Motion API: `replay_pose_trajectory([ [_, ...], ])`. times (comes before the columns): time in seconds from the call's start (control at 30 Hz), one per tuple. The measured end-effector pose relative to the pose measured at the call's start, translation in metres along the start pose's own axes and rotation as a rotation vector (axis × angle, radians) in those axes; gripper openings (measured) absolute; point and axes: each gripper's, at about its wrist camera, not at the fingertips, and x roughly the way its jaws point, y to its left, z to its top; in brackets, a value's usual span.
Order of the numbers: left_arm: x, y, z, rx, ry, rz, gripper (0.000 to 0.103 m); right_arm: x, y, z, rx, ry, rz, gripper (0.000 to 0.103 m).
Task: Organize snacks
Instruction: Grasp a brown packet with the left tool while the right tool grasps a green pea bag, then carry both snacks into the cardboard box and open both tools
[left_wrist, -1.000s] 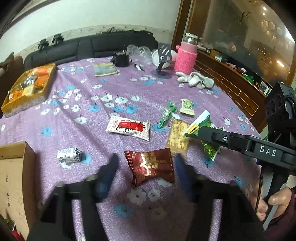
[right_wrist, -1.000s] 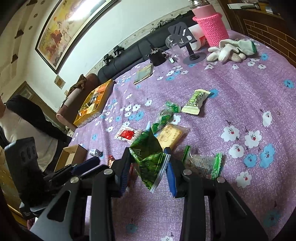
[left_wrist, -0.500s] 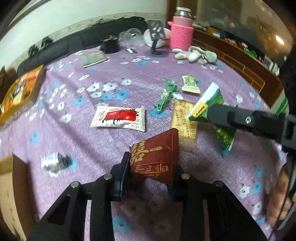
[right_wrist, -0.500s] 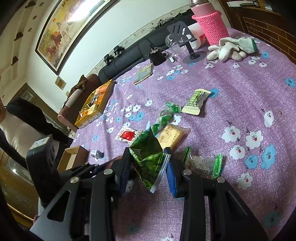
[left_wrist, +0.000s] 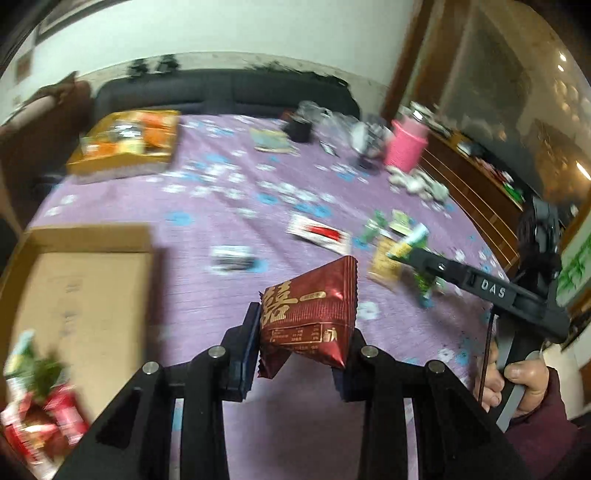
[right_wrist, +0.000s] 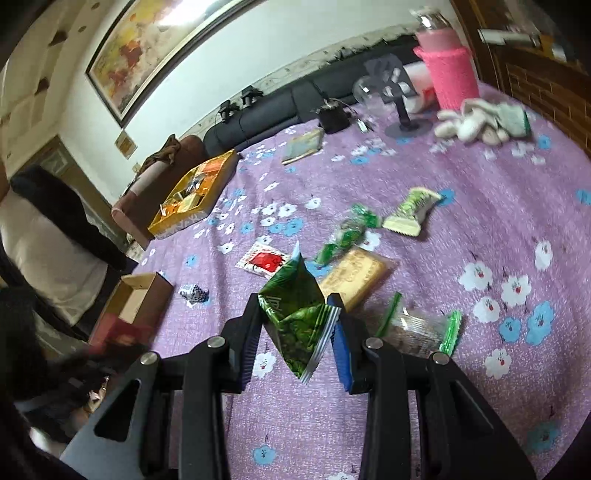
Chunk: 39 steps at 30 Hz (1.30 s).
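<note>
The left tongs (left_wrist: 301, 332) grip the red packet (left_wrist: 308, 317) above the cloth, the box (left_wrist: 79, 295) lying off to their left, while the right tongs (right_wrist: 297, 332) pinch a green packet (right_wrist: 295, 321)

Left gripper (left_wrist: 301, 334) held clear above the table, its two fingers closed on a dark red snack packet (left_wrist: 308, 317); right gripper (right_wrist: 297, 334) likewise raised, fingers clamped on a green packet (right_wrist: 297, 321); the person's right hand (left_wrist: 517, 384) wraps the right gripper's handle, thumb on top.
</note>
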Motion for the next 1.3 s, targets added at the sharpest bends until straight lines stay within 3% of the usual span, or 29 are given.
replay_pose_trajectory([
  [0.23,-0.045,0.100,0.001,-0.099,-0.014,0.197,0.033,-0.003,0.086,-0.005,-0.122,0.059,0.136,0.037],
  [0.4,-0.049,0.167,-0.005,-0.201,0.022,0.287,0.033,0.025,0.162,-0.013,-0.202,0.167,0.255,0.037],
  [0.53,-0.042,0.201,-0.013,-0.254,0.060,0.317,0.033,0.058,0.208,-0.030,-0.249,0.259,0.298,0.037],
  [0.7,-0.036,0.219,-0.019,-0.310,0.092,0.277,0.035,0.102,0.244,-0.052,-0.292,0.357,0.287,0.038],
  [0.87,-0.041,0.214,-0.022,-0.289,0.070,0.264,0.048,0.124,0.261,-0.069,-0.328,0.403,0.253,0.039],
  [1.17,-0.077,0.220,-0.036,-0.392,-0.024,0.209,0.073,0.093,0.256,-0.061,-0.354,0.324,0.208,0.047],
  [1.3,-0.095,0.216,-0.048,-0.459,-0.079,0.123,0.076,0.072,0.244,-0.056,-0.329,0.279,0.195,0.048],
])
